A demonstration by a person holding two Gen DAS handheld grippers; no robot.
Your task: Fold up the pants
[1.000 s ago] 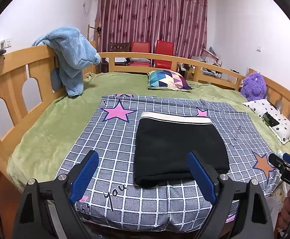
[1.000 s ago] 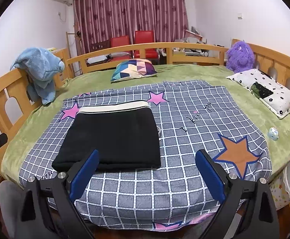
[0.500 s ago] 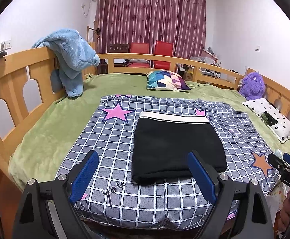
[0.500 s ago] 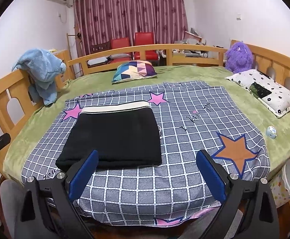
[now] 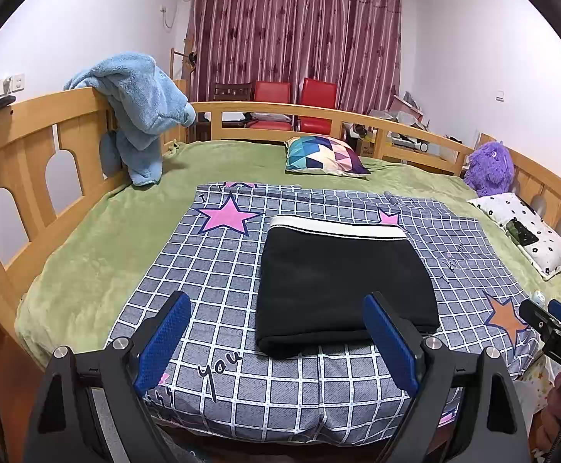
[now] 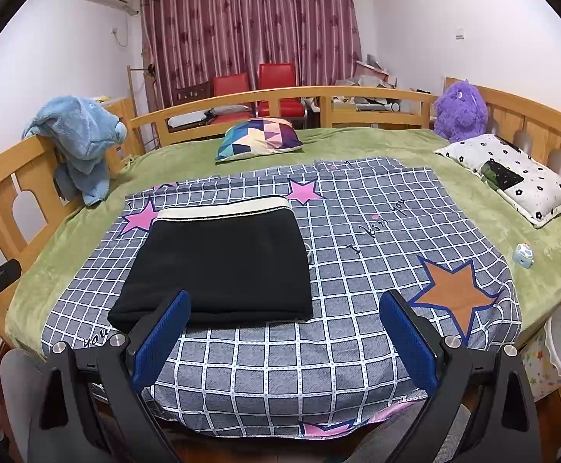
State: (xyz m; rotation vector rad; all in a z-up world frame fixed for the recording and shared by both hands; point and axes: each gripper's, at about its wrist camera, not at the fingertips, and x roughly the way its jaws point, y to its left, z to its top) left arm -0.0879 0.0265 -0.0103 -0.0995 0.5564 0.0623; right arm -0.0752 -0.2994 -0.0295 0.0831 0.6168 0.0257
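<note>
A pair of black pants with a cream waistband (image 5: 342,281), folded into a neat flat rectangle, lies on a grey checked bedspread printed with pink and orange stars (image 5: 218,270). The waistband edge faces the far side of the bed, and the folded edge faces the camera. The bedspread covers a green fleece blanket (image 5: 99,247) on a bed with a light wooden rail (image 5: 29,146).

The left tool (image 5: 276,339), with blue-padded fingers, hangs over the near edge of the bed with its fingers wide apart, empty and clear of the pants. The right tool (image 6: 284,341) hangs the same way, fingers spread and holding nothing; in its view the pants (image 6: 222,266) lie to the left of centre.

A blue fleece garment (image 5: 137,104) is draped over the rail at left. A multicoloured triangle-patterned cushion (image 5: 325,154) rests near the far rail. A purple plush toy (image 6: 460,112) sits by a white flower-print pillow (image 6: 512,173) at right.
</note>
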